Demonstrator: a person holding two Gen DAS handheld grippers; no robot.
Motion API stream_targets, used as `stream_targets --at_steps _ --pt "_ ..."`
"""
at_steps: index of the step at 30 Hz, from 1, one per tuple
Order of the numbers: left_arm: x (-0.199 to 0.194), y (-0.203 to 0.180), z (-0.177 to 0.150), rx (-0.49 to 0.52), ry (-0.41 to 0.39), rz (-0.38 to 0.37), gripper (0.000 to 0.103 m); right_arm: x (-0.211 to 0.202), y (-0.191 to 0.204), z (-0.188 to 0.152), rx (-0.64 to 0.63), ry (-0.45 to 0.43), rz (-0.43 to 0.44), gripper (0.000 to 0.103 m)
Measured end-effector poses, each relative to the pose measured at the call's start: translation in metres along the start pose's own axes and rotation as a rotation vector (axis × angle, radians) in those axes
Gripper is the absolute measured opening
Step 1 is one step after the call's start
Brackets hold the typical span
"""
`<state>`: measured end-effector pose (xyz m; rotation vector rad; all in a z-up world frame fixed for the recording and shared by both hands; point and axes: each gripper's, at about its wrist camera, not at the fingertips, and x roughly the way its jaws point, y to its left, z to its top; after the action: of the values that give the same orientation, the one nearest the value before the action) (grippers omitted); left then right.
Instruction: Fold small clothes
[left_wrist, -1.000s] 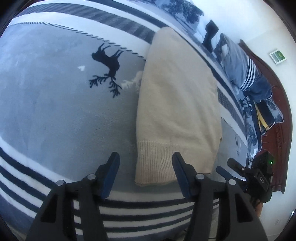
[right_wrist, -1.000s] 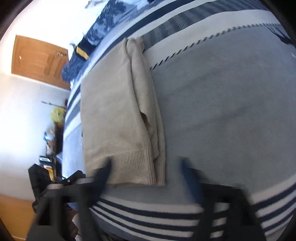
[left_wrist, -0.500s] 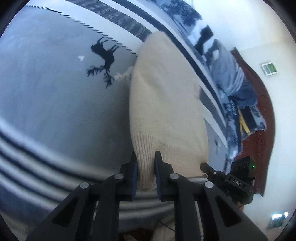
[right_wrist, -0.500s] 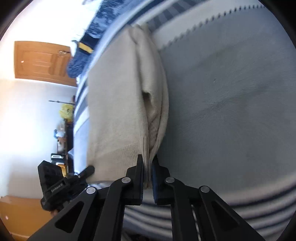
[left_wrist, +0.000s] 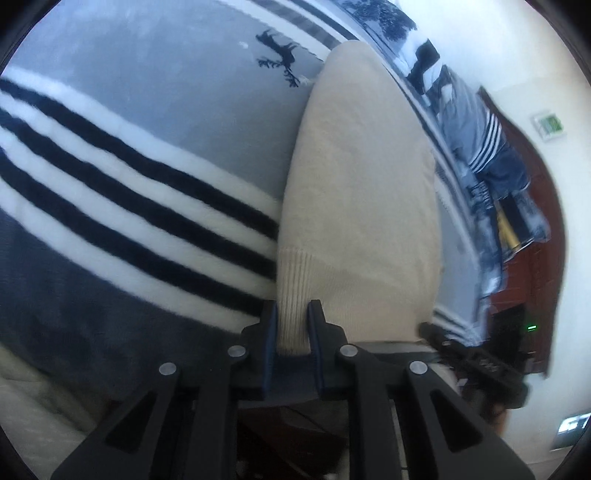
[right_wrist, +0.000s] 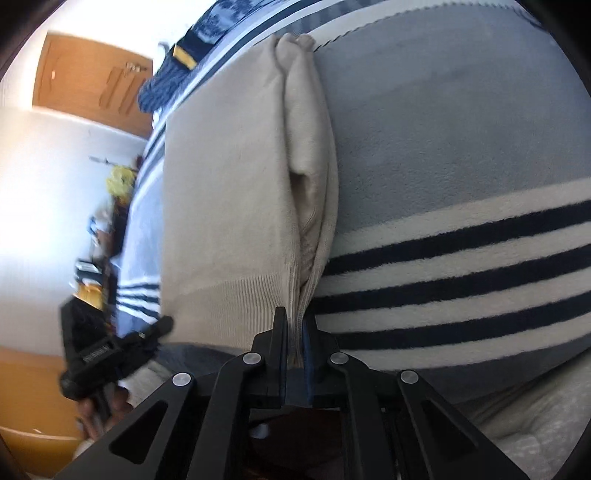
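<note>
Left gripper (left_wrist: 291, 332): jaws narrow, clamped on the ribbed hem corner of the beige sweater (left_wrist: 362, 192), hem pinched flat between the blue pads. Right gripper (right_wrist: 293, 339): jaws almost together, nipping the opposite hem corner of the same sweater (right_wrist: 229, 206), where the folded layers and a tucked sleeve bunch into a seam running straight up from the pads.

Against a second ago: both pairs of jaws then spread wide, hem lying loose between or just ahead of them; since closed on it, within the first half of that second. Hem then well inside the grey field of the blanket (left_wrist: 147, 110); now dragged across the band of dark stripes (left_wrist: 147, 221) to the near edge of the bed. Reindeer print (left_wrist: 280, 55) farther off and higher in the left view than before.

Counted: one sweater, two grippers, three dark stripes in the near band, one reindeer, one wooden door (right_wrist: 88, 85) beyond the bed in the right view.

Sweater stretched lengthwise away from both jaws, flat on the blanket, hem end at the pads, far end toward the pillows (left_wrist: 480, 147). Each gripper visible at the edge of the other's view, on opposite corners of the hem.
</note>
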<state>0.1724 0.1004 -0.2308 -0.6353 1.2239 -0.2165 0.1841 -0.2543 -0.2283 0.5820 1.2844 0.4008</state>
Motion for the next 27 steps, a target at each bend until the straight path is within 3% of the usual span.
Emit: stream_targets --at_steps 3,6,8,11,13,15,18,22,27 --pt "-0.010 -0.007 -0.014 0.069 -0.054 0.076 0.018 -0.002 0.005 -0.005 -0.022 -0.031 -0.014 0.011" --pt "-0.021 -0.008 -0.028 0.138 -0.110 0.159 0.030 -0.007 0.014 -0.015 -0.064 -0.074 -0.035 0.018" --pt "-0.026 -0.008 -0.034 0.162 -0.153 0.234 0.038 -0.014 0.013 -0.028 -0.098 -0.114 -0.055 0.042" --pt "-0.034 -0.006 -0.040 0.160 -0.203 0.284 0.051 -0.026 0.009 -0.041 -0.096 -0.173 -0.053 0.056" --pt "-0.042 -0.008 -0.042 0.158 -0.235 0.300 0.059 -0.034 0.009 -0.039 -0.065 -0.203 -0.050 0.060" --pt "-0.052 -0.012 -0.046 0.167 -0.270 0.311 0.060 -0.046 0.012 -0.044 -0.069 -0.248 -0.080 0.068" --pt "-0.063 -0.023 -0.052 0.190 -0.330 0.329 0.072 -0.062 0.025 -0.051 -0.096 -0.314 -0.111 0.081" --pt "-0.076 -0.037 -0.061 0.241 -0.393 0.352 0.074 -0.085 0.045 -0.060 -0.151 -0.408 -0.179 0.093" --pt "-0.087 -0.053 -0.068 0.288 -0.439 0.368 0.076 -0.100 0.064 -0.069 -0.162 -0.507 -0.215 0.094"
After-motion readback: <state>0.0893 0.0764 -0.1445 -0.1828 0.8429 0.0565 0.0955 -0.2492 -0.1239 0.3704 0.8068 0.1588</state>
